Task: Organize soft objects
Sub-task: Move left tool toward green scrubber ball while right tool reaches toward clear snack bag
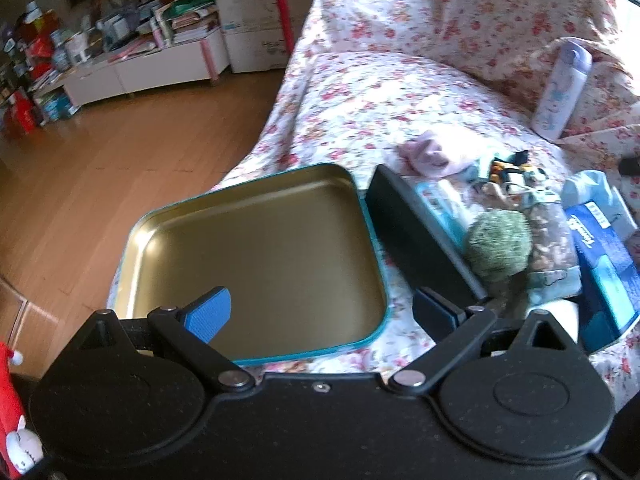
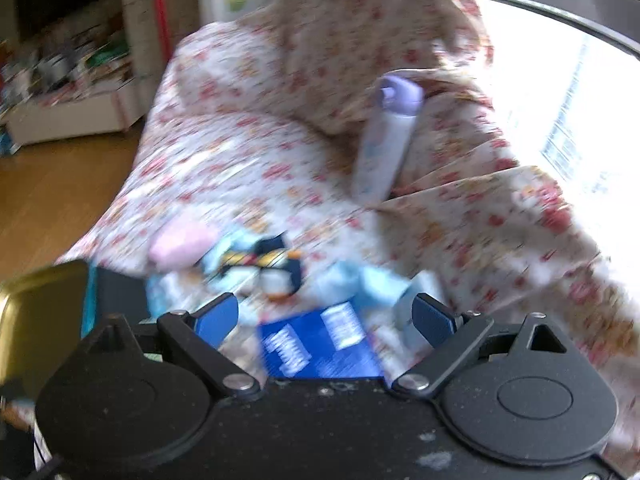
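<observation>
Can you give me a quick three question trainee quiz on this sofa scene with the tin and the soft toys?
1. True or false: the gold-lined tin already holds a soft toy.
2. Which lies nearest the tin's far corner: A the pink soft item, B the lavender bottle, C the blue box?
3. Fill in: both the left gripper and the right gripper have jaws that are ____.

Key: 1 false, the tin is empty; 2 A; 3 open, nothing between them.
</observation>
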Motion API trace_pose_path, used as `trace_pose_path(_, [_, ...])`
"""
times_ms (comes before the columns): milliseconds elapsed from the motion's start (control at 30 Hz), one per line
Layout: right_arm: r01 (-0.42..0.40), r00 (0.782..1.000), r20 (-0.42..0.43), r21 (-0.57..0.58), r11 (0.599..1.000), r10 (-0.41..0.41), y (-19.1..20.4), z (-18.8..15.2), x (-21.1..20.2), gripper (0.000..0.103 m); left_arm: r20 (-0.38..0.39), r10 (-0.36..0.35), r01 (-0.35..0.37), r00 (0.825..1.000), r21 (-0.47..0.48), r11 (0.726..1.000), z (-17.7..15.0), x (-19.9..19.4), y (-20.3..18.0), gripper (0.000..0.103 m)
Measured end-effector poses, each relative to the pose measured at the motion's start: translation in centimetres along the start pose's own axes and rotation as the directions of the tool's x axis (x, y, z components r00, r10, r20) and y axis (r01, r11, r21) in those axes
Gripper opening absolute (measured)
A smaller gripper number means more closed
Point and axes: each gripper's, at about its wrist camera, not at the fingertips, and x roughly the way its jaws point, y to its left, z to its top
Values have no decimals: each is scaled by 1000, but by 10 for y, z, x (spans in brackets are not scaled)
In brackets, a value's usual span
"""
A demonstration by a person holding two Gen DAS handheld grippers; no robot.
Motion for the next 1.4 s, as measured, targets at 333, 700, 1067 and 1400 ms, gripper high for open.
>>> trace_pose_path(333, [-157, 983, -75, 126, 980, 167, -34, 6, 54, 94, -5, -33, 33, 999, 26, 999, 16, 11, -27, 96])
trace_pose_path(700, [-174, 967, -153, 180, 968, 202, -41, -9, 89, 94, -37, -29, 32, 999, 77, 997, 50, 52, -78, 96])
trace_pose_path(1067, [-216, 965, -106, 182, 959, 238, -45, -9, 100, 91, -57, -40, 43, 998, 49, 998, 55, 62, -89, 95])
trace_pose_path(1400, [-210, 978, 11, 112, 971, 210, -39, -10, 79, 92, -12, -53, 54, 999, 27, 998, 45, 32, -68, 95])
